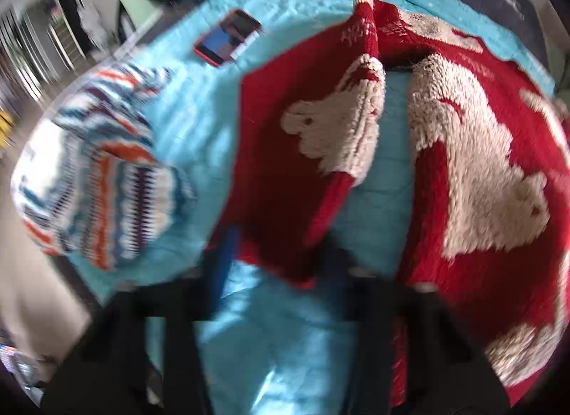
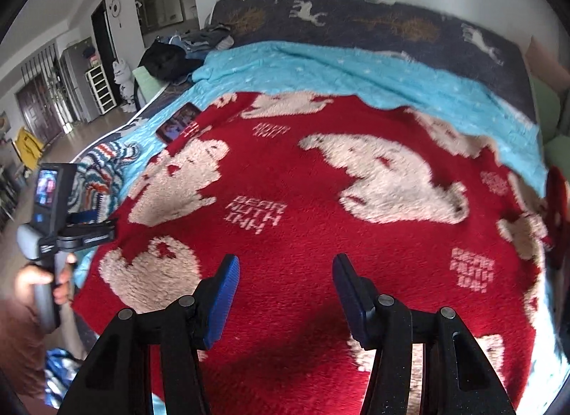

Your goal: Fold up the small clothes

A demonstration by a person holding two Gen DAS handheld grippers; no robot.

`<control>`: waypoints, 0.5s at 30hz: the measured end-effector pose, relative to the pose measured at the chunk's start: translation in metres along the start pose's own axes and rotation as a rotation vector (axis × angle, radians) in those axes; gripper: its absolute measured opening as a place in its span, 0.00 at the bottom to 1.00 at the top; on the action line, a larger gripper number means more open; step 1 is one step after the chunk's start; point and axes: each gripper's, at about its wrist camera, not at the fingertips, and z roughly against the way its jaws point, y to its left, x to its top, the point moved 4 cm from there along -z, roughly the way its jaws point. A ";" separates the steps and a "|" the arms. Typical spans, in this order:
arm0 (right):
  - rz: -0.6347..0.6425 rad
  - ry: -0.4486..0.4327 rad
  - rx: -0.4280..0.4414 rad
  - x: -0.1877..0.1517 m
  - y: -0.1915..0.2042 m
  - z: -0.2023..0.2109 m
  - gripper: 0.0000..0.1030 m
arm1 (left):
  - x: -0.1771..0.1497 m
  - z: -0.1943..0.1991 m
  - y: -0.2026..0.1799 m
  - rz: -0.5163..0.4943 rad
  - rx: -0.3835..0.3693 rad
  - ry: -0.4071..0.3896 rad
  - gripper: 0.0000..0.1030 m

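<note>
My right claw (image 2: 286,260) hung over the red sweater (image 2: 302,236), tilted down at it, its blue pads (image 2: 224,293) standing partly apart with nothing pinched between them. The sweater, red fleece with cream bears and small white lettering, lay spread flat across the turquoise blanket (image 2: 356,69) on the bed, and it filled nearly all the ground beneath and ahead of that claw. The near hem ran below the fingers, so the claw sat over the garment's lower middle rather than at an edge.

My left claw (image 1: 283,244) was out at the sweater's left border. Its view was badly smeared, but the two fingers showed apart, and a corner of the red fabric reached in between them from above. I could not see either pad pressing on the cloth. Bare turquoise blanket lay directly under the claw's base. Ahead of it a red flap with a cream bear lay apart from the main body, with a strip of blanket showing between the two.

From the right-hand view, my hand (image 2: 60,283) gripped the left claw's handle just off the sweater's left edge.

A striped knit garment (image 1: 107,172) in white, orange and dark blue lay bunched to the left of the sweater, near but not touching it. A phone in a red case (image 1: 228,37) rested on the blanket beyond, close to the sweater's far left corner.
</note>
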 end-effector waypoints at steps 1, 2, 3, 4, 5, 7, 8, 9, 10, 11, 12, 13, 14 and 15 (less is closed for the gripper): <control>0.001 0.018 0.031 0.005 0.004 -0.004 0.54 | 0.000 -0.001 0.000 0.010 -0.023 0.014 0.07; 0.009 0.032 0.053 0.010 0.008 -0.007 0.54 | 0.000 0.000 0.001 0.022 -0.034 0.020 0.07; 0.027 0.042 0.065 0.016 0.014 -0.010 0.54 | 0.001 0.003 0.001 0.036 -0.050 0.022 0.07; 0.066 0.046 0.059 0.024 0.023 -0.013 0.54 | 0.003 0.012 0.000 0.045 -0.082 0.019 0.07; 0.108 0.042 0.039 0.029 0.031 -0.016 0.54 | 0.007 0.025 -0.004 0.039 -0.107 0.007 0.07; 0.230 0.028 -0.011 0.038 0.056 -0.021 0.53 | 0.015 0.055 -0.017 0.002 -0.163 -0.041 0.07; 0.266 0.026 -0.003 0.040 0.065 -0.022 0.53 | 0.021 0.075 -0.027 -0.030 -0.202 -0.071 0.07; 0.286 0.027 0.016 0.041 0.072 -0.024 0.53 | 0.026 0.088 -0.036 -0.053 -0.233 -0.091 0.07; 0.289 0.032 0.034 0.042 0.076 -0.026 0.53 | 0.032 0.105 -0.047 -0.082 -0.274 -0.112 0.07; 0.285 0.037 0.053 0.043 0.078 -0.028 0.53 | 0.037 0.118 -0.054 -0.099 -0.310 -0.121 0.07; 0.271 0.042 0.076 0.043 0.077 -0.029 0.53 | 0.045 0.134 -0.069 -0.125 -0.370 -0.124 0.07; 0.249 0.047 0.100 0.042 0.075 -0.029 0.53 | 0.051 0.146 -0.082 -0.148 -0.418 -0.123 0.07; 0.230 0.050 0.114 0.041 0.072 -0.030 0.53 | 0.057 0.157 -0.095 -0.173 -0.458 -0.126 0.07; 0.208 0.054 0.123 0.041 0.066 -0.030 0.53 | 0.066 0.172 -0.116 -0.214 -0.507 -0.132 0.07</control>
